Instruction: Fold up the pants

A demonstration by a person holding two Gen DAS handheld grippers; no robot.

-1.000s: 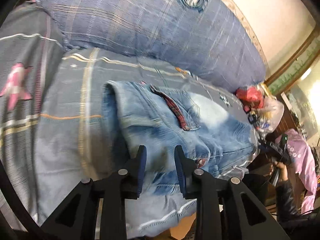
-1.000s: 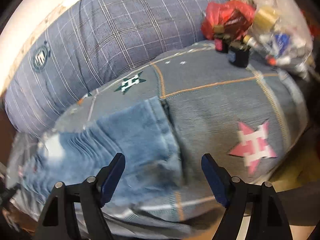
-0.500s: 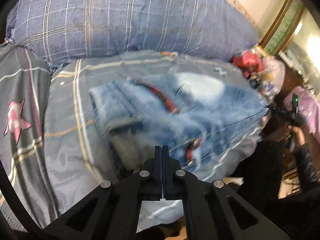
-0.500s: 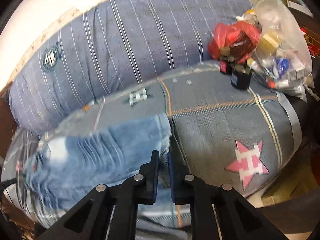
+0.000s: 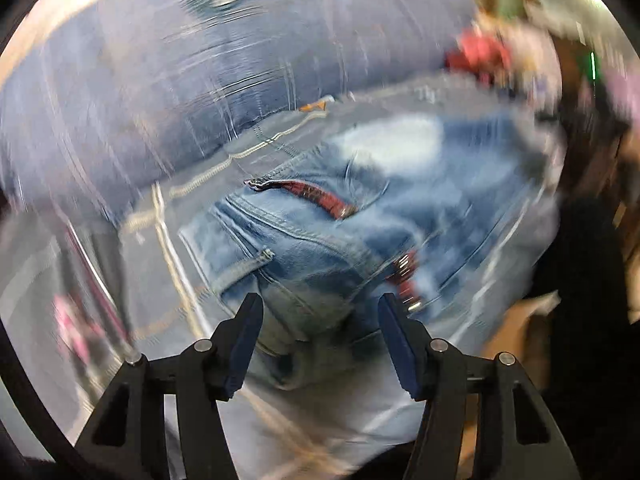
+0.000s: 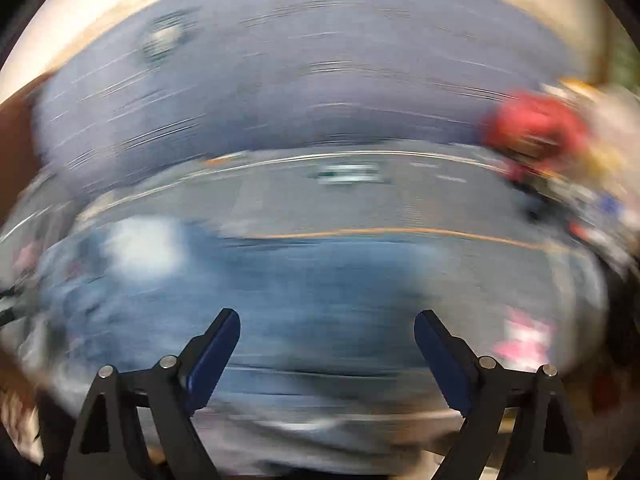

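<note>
Light blue jeans (image 5: 340, 216) with a red-trimmed pocket lie bunched on a grey-blue bedcover (image 5: 168, 280). In the left wrist view my left gripper (image 5: 320, 308) hovers over their near edge; its jaws are opening and the pads do not press on the cloth. The right wrist view is heavily blurred. There the jeans (image 6: 280, 292) spread across the middle, and my right gripper (image 6: 326, 324) hangs over them, its jaws opening wide with no cloth pinched between them.
A large blue checked pillow (image 5: 200, 72) lies along the back against a pale wall. A red bag and clutter (image 6: 536, 128) sit at the cover's right end. A pink star patch (image 6: 524, 340) marks the cover near the right gripper.
Both grippers went shut half a second ago and now stand open again. Both views have swung sideways and rolled, blurring the scene; the jeans now lie more centred under each gripper.
</note>
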